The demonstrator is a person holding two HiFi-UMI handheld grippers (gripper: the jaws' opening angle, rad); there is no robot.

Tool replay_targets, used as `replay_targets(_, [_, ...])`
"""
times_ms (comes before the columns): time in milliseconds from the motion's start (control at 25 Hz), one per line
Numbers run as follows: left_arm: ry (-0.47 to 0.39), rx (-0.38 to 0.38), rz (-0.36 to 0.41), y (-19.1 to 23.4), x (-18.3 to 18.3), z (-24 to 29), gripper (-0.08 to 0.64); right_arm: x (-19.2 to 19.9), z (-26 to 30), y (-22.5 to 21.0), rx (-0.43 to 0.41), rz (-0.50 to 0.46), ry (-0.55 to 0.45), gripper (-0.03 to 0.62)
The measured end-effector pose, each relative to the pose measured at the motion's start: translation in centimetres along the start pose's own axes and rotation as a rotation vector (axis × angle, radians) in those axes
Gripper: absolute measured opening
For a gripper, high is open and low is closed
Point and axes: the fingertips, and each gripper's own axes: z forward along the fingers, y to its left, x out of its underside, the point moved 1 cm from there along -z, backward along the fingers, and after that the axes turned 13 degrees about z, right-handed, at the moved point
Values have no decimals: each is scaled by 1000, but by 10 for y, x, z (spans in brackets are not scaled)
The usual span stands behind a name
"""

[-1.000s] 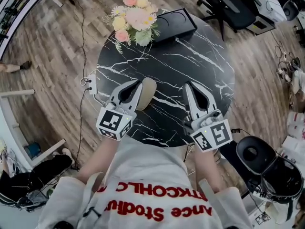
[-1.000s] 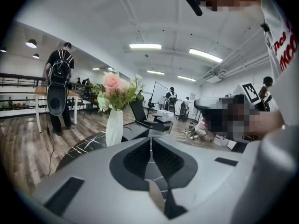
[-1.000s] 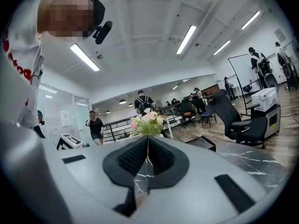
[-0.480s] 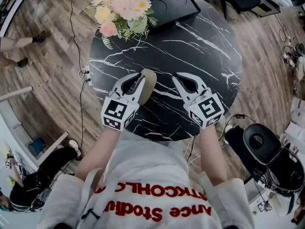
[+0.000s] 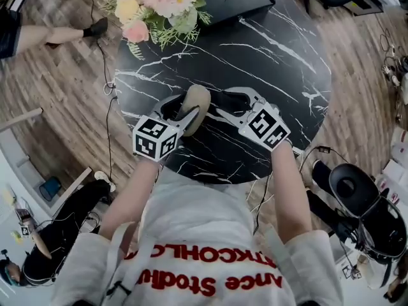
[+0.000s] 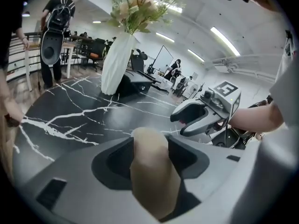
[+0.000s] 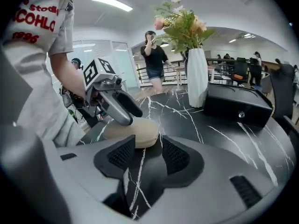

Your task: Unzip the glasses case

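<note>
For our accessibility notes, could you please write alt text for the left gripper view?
A beige glasses case sits between the jaws of the left gripper, which have just been opening, on a black marble table. Beyond are the right gripper, its jaws also just opening and empty, and a white vase of flowers.

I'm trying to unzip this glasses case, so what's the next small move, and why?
Probably close the left claw on the glasses case to steady it. Both claws have just been opening. The case already lies between the left jaws, while the right claw has only the marble table between its jaws, with the case's end just ahead.
</note>
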Motion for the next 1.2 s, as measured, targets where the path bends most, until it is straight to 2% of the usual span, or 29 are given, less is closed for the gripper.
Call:
replay_targets(80, [24, 19, -12, -2, 5, 4, 241, 4, 4, 0, -34, -32, 33, 190])
replay_targets(280, [34, 34, -12, -2, 4, 9, 245, 11, 16, -6, -73, -107, 117, 196])
replay_targets(480, [35, 32, -68, 0, 5, 8, 245, 19, 32, -7, -129, -187, 195, 200])
replay_targets(680, [41, 18, -46, -1, 5, 9, 245, 23, 47, -10, -180, -325, 300, 207])
replay_targets(880, [42, 16, -44, 0, 5, 9, 249, 23, 54, -13, -207, -524, 406, 213])
replay_targets(1040, [45, 26, -48, 1, 5, 10, 249, 23, 61, -7, -229, -600, 435, 196])
replay_targets(1200, [44, 32, -51, 1, 5, 10, 250, 24, 59, -7, -228, -612, 431, 167])
